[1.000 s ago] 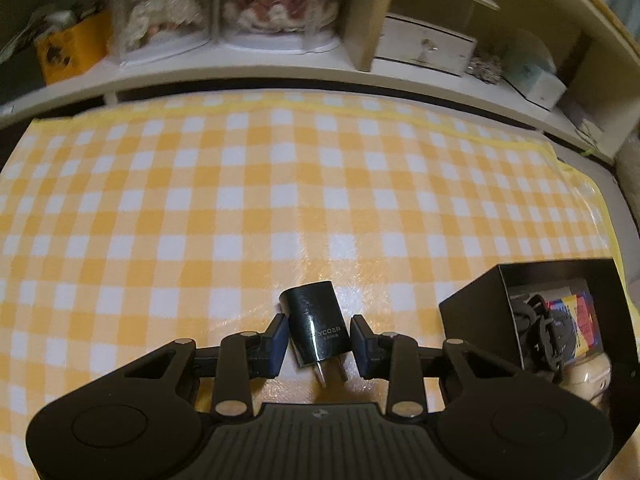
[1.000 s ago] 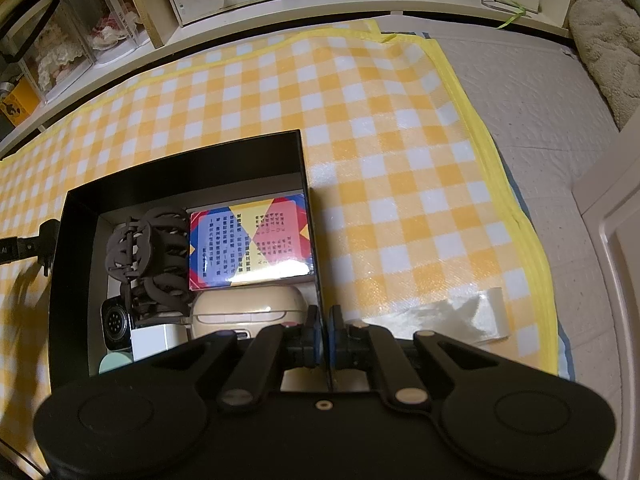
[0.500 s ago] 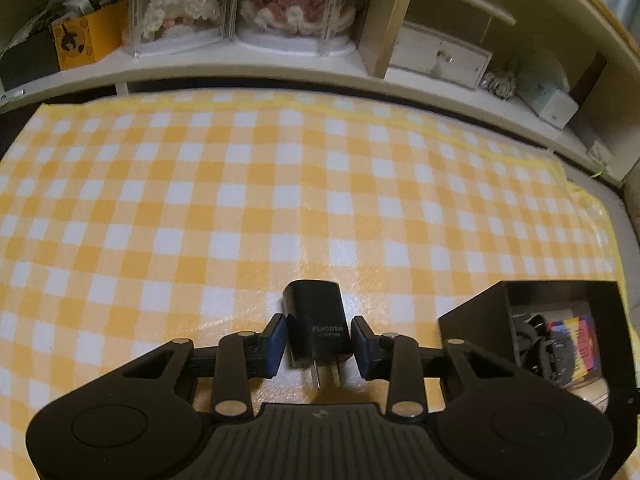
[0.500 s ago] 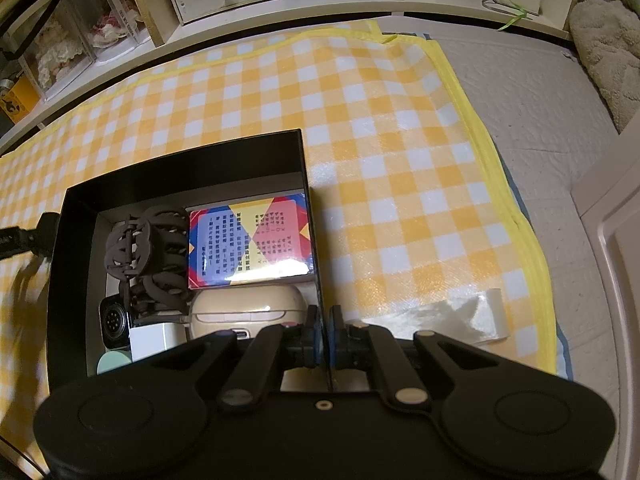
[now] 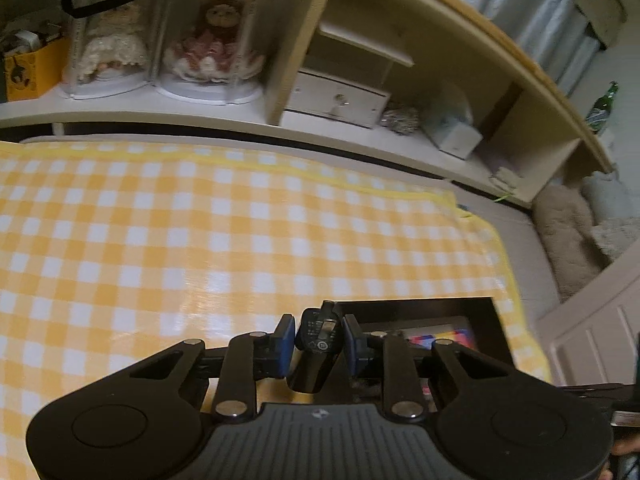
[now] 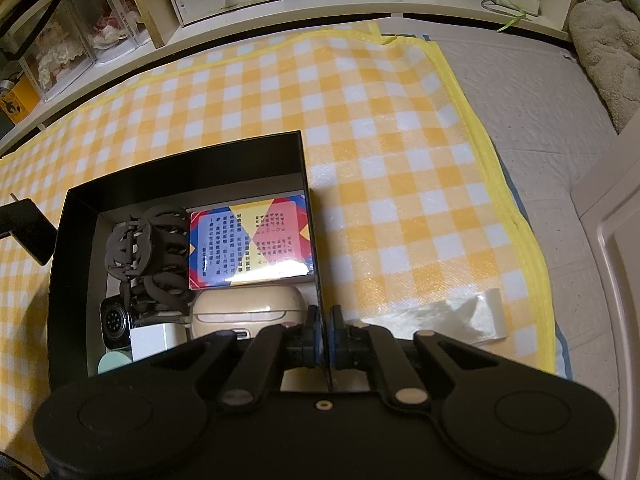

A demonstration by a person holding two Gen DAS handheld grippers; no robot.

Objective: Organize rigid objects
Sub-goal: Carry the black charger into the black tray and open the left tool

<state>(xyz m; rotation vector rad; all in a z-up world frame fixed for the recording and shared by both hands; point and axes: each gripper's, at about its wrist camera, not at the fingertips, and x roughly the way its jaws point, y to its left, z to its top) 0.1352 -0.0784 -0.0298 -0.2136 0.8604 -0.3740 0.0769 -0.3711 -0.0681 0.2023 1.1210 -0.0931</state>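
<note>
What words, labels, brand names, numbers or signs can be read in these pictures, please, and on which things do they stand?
None can be quoted with confidence.
Black charger in the left gripper: small printed marks, too blurred to read.
Colourful card box in the black box: columns of small characters, too small to read.
Yellow box on the shelf: a dark emblem, no legible text.
Doll case: vertical print, unreadable.

Left gripper (image 5: 318, 342): jaws part-closed, blue pads clamping a black plug adapter (image 5: 316, 346) between them, prongs pointing forward. Right gripper (image 6: 325, 334): jaws nearly together, pinching the thin box wall (image 6: 319, 300) edge-on between the pads.
</note>
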